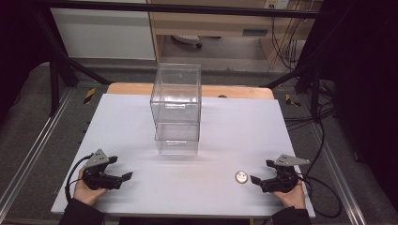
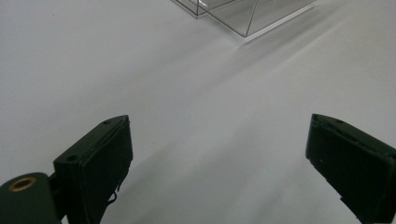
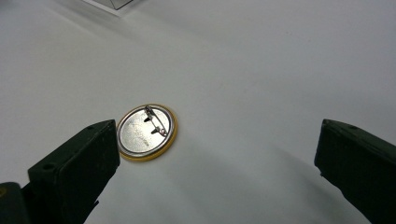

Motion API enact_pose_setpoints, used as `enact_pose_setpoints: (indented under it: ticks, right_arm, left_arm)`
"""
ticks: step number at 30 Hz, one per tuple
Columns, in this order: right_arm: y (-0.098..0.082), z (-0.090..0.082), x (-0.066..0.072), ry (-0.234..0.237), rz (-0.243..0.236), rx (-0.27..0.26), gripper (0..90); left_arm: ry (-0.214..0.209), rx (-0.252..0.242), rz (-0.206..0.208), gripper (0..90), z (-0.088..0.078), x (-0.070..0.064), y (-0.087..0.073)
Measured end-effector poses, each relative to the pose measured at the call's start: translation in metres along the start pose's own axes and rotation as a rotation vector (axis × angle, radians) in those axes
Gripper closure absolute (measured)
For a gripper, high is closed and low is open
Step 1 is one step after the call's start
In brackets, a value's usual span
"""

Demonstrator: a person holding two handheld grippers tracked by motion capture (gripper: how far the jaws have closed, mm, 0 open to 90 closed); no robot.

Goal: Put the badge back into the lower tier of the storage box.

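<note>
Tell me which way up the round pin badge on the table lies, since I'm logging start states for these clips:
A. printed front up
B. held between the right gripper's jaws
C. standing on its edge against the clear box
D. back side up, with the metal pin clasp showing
D. The pin badge lies flat on the white table with its silver back and clasp facing up, beside the open right gripper.
</note>
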State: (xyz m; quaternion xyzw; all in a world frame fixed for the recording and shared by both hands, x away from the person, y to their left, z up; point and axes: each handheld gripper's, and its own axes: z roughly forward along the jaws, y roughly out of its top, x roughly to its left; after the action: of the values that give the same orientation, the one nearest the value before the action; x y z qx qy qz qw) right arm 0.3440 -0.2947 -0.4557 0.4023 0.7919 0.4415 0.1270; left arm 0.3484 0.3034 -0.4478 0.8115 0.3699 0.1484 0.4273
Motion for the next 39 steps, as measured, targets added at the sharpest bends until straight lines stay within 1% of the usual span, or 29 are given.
enact_pose_setpoints:
  ticks: [12, 14, 23, 24, 28, 32, 39]
  right_arm:
    - [0.001, -0.001, 0.000, -0.001, -0.003, 0.002, 0.6]
    - [0.001, -0.001, 0.001, 0.001, 0.000, -0.003, 0.5]
    - [0.004, 0.001, 0.006, 0.005, -0.004, 0.004, 0.5]
    - [0.005, 0.001, 0.006, 0.004, -0.011, 0.002, 0.6]
    - [0.007, 0.003, 0.010, 0.007, -0.013, 0.011, 0.6]
    - [0.009, 0.006, 0.015, 0.003, -0.026, 0.017, 1.0]
    - [0.013, 0.012, 0.022, 0.012, -0.045, 0.030, 2.1]
  left_arm:
    - [0.007, 0.012, -0.001, 7.1, 0.001, 0.000, -0.002]
    - [0.009, 0.012, 0.000, 7.2, 0.001, 0.000, -0.002]
    - [0.011, 0.014, -0.005, 7.4, 0.001, 0.000, -0.003]
    - [0.011, 0.014, -0.005, 7.4, 0.001, 0.000, -0.003]
    - [0.013, 0.013, -0.005, 7.4, 0.001, 0.001, -0.003]
    - [0.013, 0.011, -0.006, 7.5, 0.001, 0.001, -0.002]
    - [0.013, 0.011, -0.007, 7.5, 0.001, 0.000, -0.002]
